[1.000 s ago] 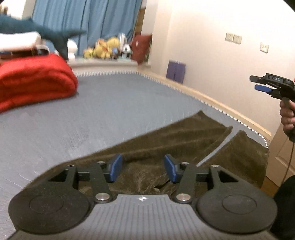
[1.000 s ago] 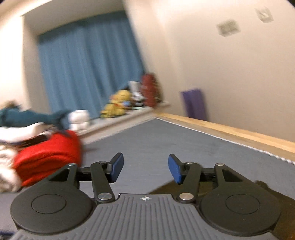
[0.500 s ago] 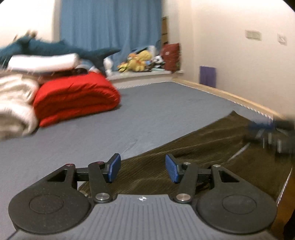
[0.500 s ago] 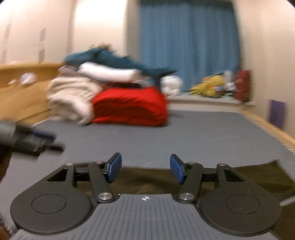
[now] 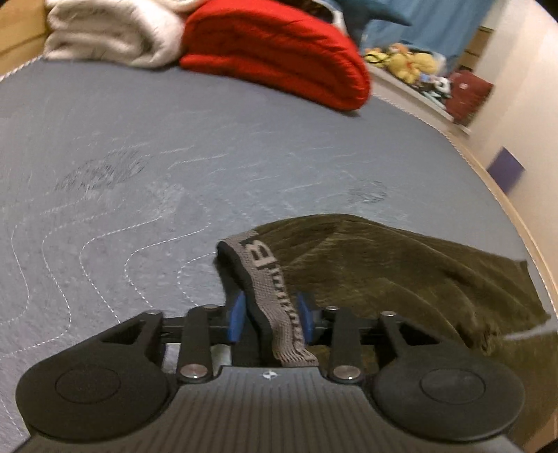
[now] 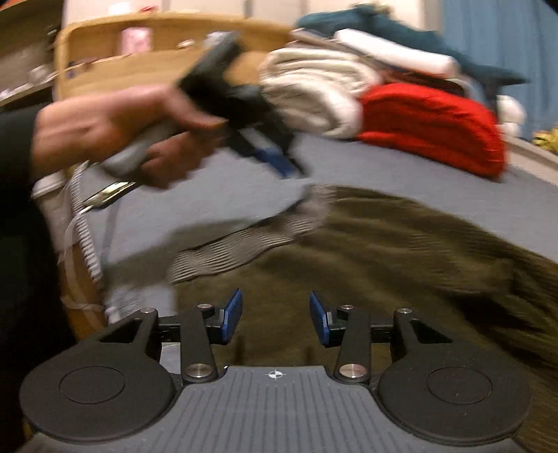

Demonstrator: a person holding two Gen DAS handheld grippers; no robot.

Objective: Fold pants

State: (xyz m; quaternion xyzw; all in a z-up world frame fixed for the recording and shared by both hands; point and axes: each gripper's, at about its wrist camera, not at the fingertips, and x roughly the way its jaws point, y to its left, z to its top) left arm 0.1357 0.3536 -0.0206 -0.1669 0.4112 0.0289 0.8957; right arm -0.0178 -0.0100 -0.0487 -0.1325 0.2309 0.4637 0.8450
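The dark olive corduroy pants (image 5: 401, 271) lie on the grey mattress (image 5: 174, 156). Their grey lettered waistband (image 5: 268, 278) runs between the blue pads of my left gripper (image 5: 268, 315), which is shut on it and lifts it a little. In the right wrist view the pants (image 6: 383, 251) spread ahead and to the right, with the waistband (image 6: 244, 240) rising to the left. My right gripper (image 6: 275, 317) is open and empty just above the pants. The left gripper (image 6: 275, 163) also shows there, held in a hand, blurred.
A red folded quilt (image 5: 279, 48) and a cream blanket (image 5: 115, 31) lie at the far end of the mattress. A wooden bed edge (image 5: 505, 195) runs along the right. Plush toys (image 5: 404, 62) sit beyond by the blue curtain. A wooden headboard (image 6: 139, 52) stands at left.
My left gripper has swung left, dropped to the waistband and shut on it. My right gripper has turned left and down over the pants and stays open.
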